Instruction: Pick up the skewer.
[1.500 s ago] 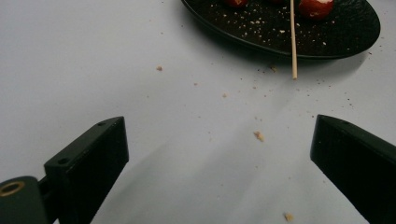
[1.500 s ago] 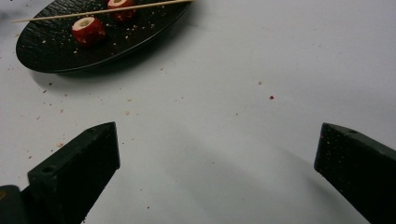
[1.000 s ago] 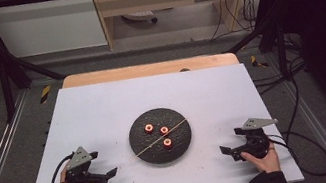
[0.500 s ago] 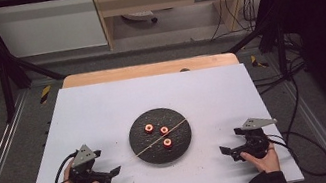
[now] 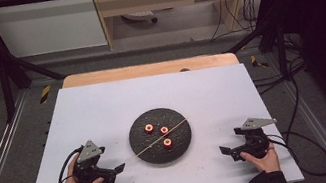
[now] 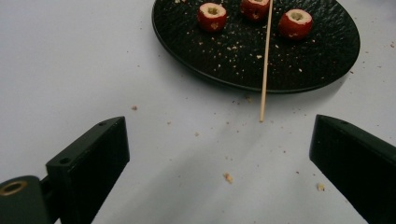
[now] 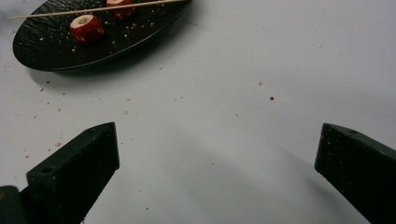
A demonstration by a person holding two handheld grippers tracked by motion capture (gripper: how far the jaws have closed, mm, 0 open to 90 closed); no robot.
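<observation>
The left claw (image 5: 120,169), jaws wide apart near the skewer (image 6: 265,60) tip, could nudge it and roll the fruit pieces (image 6: 212,16) off the plate (image 6: 205,60).

We saw the plate (image 7: 70,51) cut off by the top edge of the right gripper view along with the far end of the skewer (image 7: 93,9), the plate's far rim was also clipped in the left gripper view, and crumbs (image 5: 199,164) stayed too small to identify.
</observation>
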